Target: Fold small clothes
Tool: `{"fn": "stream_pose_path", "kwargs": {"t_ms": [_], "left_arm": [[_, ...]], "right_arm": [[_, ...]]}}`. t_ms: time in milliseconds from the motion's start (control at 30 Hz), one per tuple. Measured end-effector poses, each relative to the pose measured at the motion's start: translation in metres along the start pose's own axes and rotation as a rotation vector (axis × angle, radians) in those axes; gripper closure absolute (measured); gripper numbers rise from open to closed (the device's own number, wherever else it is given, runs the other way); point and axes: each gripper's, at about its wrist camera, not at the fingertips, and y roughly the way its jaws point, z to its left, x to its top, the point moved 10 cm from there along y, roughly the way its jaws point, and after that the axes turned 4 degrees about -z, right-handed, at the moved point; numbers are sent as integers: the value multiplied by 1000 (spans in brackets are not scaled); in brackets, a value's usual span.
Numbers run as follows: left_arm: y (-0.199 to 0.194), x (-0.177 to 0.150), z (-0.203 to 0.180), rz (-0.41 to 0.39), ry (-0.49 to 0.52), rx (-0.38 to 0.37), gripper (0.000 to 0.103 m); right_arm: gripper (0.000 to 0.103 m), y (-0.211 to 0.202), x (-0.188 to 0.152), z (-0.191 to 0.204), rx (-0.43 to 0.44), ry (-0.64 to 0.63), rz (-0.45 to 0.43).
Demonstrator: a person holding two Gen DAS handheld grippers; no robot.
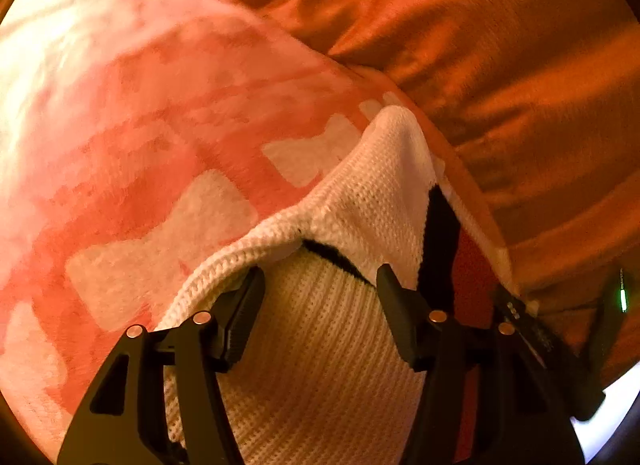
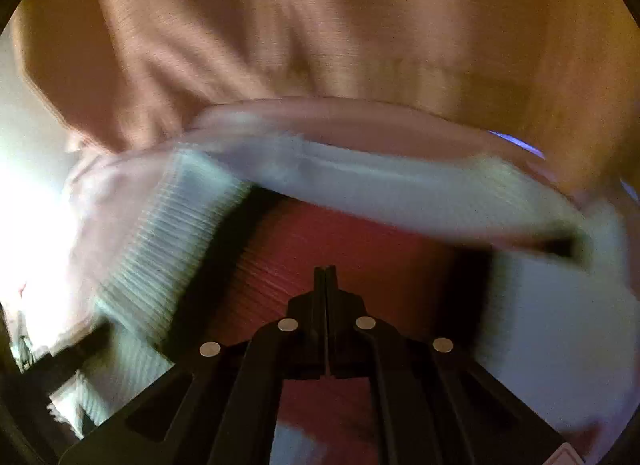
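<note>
A small knitted garment, white (image 1: 360, 193) with a black stripe (image 1: 440, 233) and a red part, lies bunched on a pink-and-white patterned cloth (image 1: 160, 145). My left gripper (image 1: 320, 285) stands open over it. White knit bulges between the fingers, and the left fingertip (image 1: 250, 289) sits under a rolled edge. In the blurred right wrist view my right gripper (image 2: 326, 271) is shut, its tips together over the garment's red ribbed part (image 2: 380, 249). White ribbed knit (image 2: 172, 233) flanks it. Whether cloth is pinched there I cannot tell.
Orange fabric (image 1: 500, 45) in folds fills the upper right of the left wrist view, and a tan one (image 2: 320, 25) the far side of the right wrist view. A black device with a green light (image 1: 622, 297) sits at the lower right edge.
</note>
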Motion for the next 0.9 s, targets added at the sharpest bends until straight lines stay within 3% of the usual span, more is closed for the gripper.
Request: {"fn": "stream_pose_path", "kwargs": {"t_ms": [133, 233, 267, 333, 367, 467, 667, 800, 900], "left_arm": [[-10, -9, -7, -16, 96, 37, 37], [-28, -19, -11, -38, 198, 71, 33], [-37, -26, -11, -37, 233, 72, 26], [-59, -43, -8, -9, 280, 48, 19], [-68, -51, -5, 14, 291, 25, 19], [-97, -75, 23, 93, 297, 36, 17], [-134, -120, 91, 222, 172, 74, 16], [-143, -143, 105, 221, 160, 84, 16], [-142, -158, 105, 197, 147, 77, 14]], "right_arm": [[97, -85, -44, -107, -109, 161, -62], [93, -156, -82, -146, -129, 201, -90], [90, -165, -91, -146, -133, 202, -89], [58, -196, -121, -150, -135, 188, -82], [53, -207, -138, -147, -140, 171, -79], [51, -222, -187, -130, -109, 129, -16], [50, -217, -267, -97, -6, 160, 97], [50, -212, -298, -87, 49, 226, 128], [44, -210, -302, -77, 73, 234, 113]]}}
